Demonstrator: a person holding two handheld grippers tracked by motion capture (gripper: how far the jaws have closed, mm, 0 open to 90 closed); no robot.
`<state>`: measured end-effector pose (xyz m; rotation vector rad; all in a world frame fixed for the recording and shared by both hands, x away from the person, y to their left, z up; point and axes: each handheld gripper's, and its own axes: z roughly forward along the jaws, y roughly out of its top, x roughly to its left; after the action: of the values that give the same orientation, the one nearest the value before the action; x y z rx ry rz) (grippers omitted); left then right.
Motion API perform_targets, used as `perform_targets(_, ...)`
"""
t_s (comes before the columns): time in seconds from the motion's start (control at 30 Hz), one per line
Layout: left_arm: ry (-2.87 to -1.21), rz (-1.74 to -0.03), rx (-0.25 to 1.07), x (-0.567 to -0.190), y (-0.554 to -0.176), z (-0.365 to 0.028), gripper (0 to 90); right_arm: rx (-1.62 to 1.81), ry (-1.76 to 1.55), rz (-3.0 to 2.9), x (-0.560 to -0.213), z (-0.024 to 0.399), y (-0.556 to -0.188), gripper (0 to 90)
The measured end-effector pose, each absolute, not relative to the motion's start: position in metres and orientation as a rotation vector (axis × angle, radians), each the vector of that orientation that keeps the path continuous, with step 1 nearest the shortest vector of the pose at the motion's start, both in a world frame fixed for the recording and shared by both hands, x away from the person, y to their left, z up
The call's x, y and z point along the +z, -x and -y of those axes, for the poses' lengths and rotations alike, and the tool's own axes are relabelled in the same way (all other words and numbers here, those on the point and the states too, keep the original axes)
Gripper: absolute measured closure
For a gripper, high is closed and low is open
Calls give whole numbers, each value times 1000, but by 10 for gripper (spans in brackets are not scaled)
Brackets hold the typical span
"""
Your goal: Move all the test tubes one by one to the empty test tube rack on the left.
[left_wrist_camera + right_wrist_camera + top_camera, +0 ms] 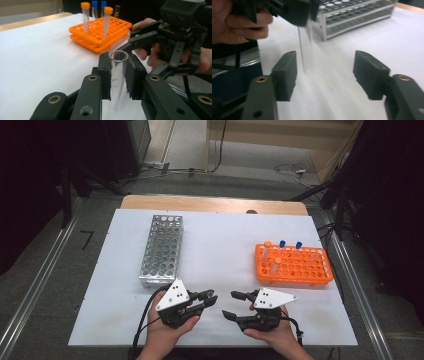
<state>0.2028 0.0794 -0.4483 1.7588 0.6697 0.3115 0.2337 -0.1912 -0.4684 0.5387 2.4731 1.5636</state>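
Glass tube [117, 82], clear, we see upright, pinched in left gripper [118, 75] over white table [220, 245] front. Right gripper [324, 72] jaws spread wide, facing it. Orange rack [294, 266] right, metal rack [161, 250] left.

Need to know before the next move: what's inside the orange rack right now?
The orange rack holds two orange-capped tubes and two blue-capped tubes; a dark-topped tube stands behind. Tube contents can't be made out.
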Motion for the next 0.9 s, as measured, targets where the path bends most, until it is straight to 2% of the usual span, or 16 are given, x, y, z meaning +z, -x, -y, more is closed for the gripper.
perform_targets(0.17,-1735,-709,348,-441,-209,-91,770,1551,-597,-2425,-465,208,-236,139)
perform_targets(0.37,-1719,-752,387,-435,-218,-103,770,1536,-658,-2408,-465,232,-241,3)
perform_targets(0.9,-1673,-823,494,-416,-244,-130,769,1544,-768,-2313,-458,281,-244,0)
